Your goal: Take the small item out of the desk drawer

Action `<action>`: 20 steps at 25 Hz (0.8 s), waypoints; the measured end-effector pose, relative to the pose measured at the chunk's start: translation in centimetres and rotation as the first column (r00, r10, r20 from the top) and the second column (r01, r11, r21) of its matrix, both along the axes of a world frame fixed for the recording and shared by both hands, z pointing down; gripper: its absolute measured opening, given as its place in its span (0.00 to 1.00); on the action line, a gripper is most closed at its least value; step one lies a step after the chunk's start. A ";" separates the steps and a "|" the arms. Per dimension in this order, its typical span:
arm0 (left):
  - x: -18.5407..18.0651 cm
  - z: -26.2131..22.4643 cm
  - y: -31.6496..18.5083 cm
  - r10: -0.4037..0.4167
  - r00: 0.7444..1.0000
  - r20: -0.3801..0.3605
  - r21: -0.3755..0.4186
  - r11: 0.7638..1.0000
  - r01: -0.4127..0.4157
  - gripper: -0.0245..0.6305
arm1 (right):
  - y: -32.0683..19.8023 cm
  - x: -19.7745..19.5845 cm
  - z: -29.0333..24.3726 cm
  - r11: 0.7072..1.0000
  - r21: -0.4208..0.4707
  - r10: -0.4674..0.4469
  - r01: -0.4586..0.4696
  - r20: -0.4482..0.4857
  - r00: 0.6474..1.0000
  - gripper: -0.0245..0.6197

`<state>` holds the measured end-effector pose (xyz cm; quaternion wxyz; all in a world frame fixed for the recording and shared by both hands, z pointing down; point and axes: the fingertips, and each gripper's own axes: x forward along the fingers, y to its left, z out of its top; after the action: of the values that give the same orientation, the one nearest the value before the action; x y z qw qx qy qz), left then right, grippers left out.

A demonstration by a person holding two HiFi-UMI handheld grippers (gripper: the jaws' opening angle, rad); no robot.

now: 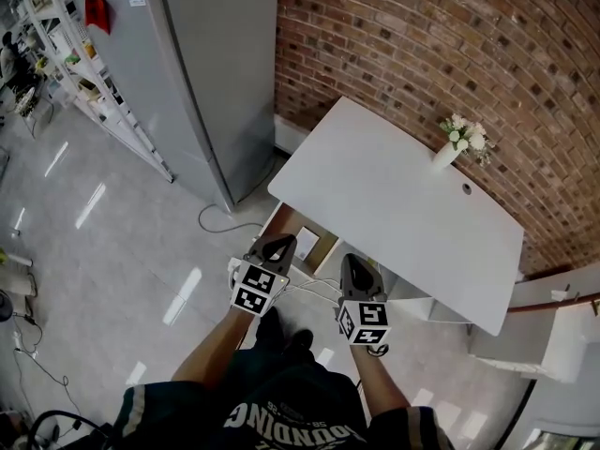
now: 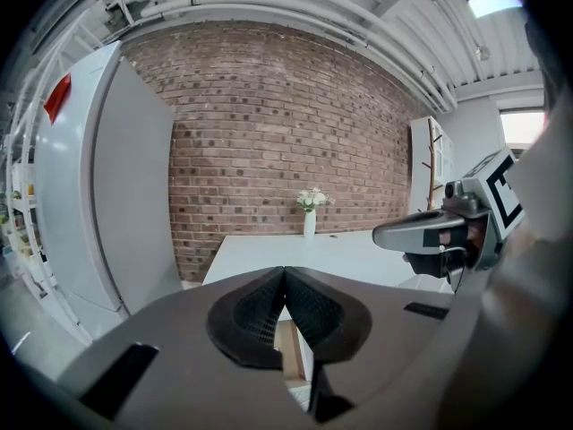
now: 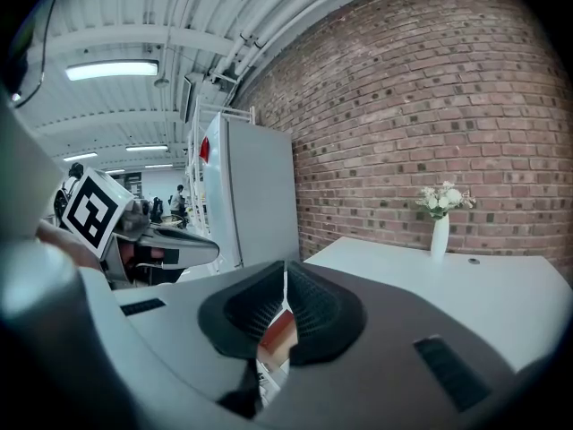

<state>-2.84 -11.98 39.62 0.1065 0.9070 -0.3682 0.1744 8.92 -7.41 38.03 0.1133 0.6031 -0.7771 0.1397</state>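
Left claw (image 2: pixel 285 274) is shut tight, pads meeting, nothing in it - same for the right claw (image 3: pixel 286 270), closed and empty. In the head view both claws hang side by side just off the near edge of the worktop (image 1: pixel 394 204), pointing at it.

The drawer (image 1: pixel 302 239) stands pulled out from under that edge, near the worktop's left corner. Its long axis runs from the worktop toward the person, with the left claw's tip over it. The drawer's inside shows brown with a pale patch - too small to pick out the small item or tell which way it points.

Only the head view shows the drawer whole. The claw views give just a sliver of it below the pads. They do show the vase (image 2: pixel 309 222) upright at the worktop's far side by the brick wall (image 2: pixel 269 133), and each shows the other claw alongside.
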 end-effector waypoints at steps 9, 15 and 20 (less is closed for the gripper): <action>1.2 1.3 1.1 0.011 0.999 0.038 -0.012 1.000 -0.011 0.06 | 0.3 1.0 0.2 1.000 0.003 -0.006 0.006 0.021 1.000 0.08; 1.4 5.2 1.9 0.021 0.998 0.061 -0.056 0.998 -0.017 0.06 | 0.3 2.6 3.2 1.000 -0.031 0.007 -0.006 0.035 0.999 0.08; 1.5 8.9 2.9 0.045 0.991 0.126 -0.086 0.996 -0.034 0.06 | 0.9 3.7 6.9 0.996 -0.084 0.015 -0.011 0.044 0.999 0.08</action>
<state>-1.30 -9.04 48.55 0.1170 0.8958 -0.3487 0.2496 12.64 -6.47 44.91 0.1202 0.5997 -0.7689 0.1862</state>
